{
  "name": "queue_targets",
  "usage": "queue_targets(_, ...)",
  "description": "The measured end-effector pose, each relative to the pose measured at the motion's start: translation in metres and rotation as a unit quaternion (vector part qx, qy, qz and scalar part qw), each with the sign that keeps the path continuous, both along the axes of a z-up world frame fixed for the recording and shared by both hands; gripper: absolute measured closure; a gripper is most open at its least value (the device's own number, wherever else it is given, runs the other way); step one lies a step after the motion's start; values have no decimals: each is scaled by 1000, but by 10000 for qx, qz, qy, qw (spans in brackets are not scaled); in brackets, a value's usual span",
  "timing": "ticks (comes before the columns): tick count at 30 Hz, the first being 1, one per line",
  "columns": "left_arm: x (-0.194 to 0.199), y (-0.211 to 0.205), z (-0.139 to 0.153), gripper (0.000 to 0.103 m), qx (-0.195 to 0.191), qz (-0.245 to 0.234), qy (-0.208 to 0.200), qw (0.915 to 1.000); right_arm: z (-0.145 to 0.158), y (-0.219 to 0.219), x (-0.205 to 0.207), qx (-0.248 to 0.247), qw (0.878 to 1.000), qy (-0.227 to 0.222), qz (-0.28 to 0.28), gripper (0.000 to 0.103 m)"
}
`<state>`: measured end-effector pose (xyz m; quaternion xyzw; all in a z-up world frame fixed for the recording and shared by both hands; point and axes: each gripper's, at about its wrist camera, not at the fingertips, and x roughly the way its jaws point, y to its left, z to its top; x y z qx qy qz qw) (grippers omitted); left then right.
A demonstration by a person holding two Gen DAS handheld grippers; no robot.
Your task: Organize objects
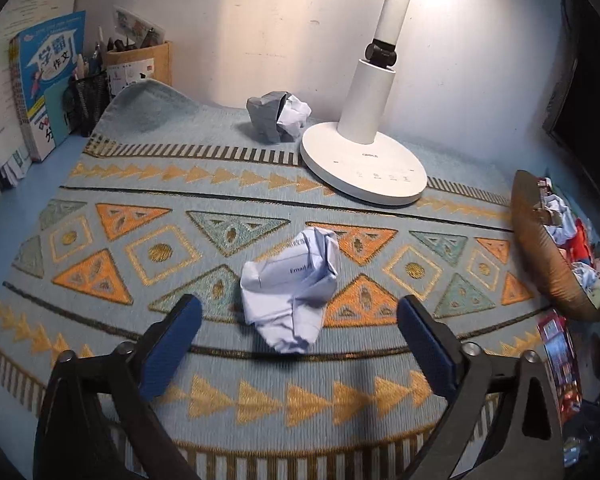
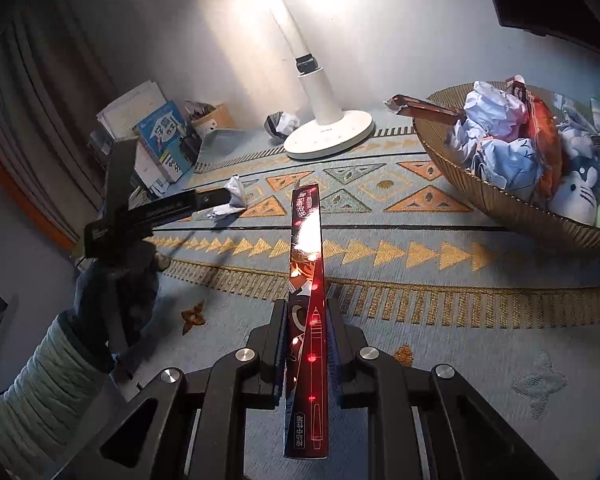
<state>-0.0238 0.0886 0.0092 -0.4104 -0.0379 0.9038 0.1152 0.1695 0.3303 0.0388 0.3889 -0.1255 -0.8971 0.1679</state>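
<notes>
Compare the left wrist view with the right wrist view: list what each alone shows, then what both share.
Left only: the open left claw framing a crumpled paper ball, pads clear of it.
Right only: the right claw shut on a red pen box, and plush toys in the basket.
Both: lamp, patterned mat, grey-and-white paper wad, blue book.

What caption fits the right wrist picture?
Right tongs clamp a red pen box, with the woven basket of crumpled paper ahead.
</notes>
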Motion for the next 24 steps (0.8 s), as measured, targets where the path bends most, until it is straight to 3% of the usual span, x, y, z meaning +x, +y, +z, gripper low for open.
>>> queue_targets(2,-14,6,-9,73,22,-121,-402,9991,-3,-2,-2,126,9999,-61,-42,86)
queue_targets(4,-12,5,-6,76,134,-153,-306,9993,-6,-1,-5,168,9997,-104,-106,86)
queue_targets(5,-8,4,-3,90,195,-190,-325,9991,-7,1,-6,110,9998,-121,-105,86)
queue_targets(9,17,15,24,93,473,-388,-116,9981,1,6,-2,-120,9999,-20,-103,86)
queue_targets(17,40,49,95,93,990,-976,433,9893,61,46,24,-423,9935,847,-638,86)
queue_targets(19,41,41,103,81,878,-818,704,9903,71,60,28,-392,9915,926,-824,86)
queue_targets(20,39,35,101,47,782,-619,772,9920,73,66,31,-423,9907,940,-886,86)
queue_targets(21,35,28,94,0,592,-333,801,9945,73,70,33,-473,9901,954,-912,86)
queue_targets(23,26,18,72,1,342,31,839,9959,69,76,36,-639,9895,935,-898,86)
queue_targets(24,18,19,56,1,244,46,568,9981,67,77,36,-713,9893,910,-887,86)
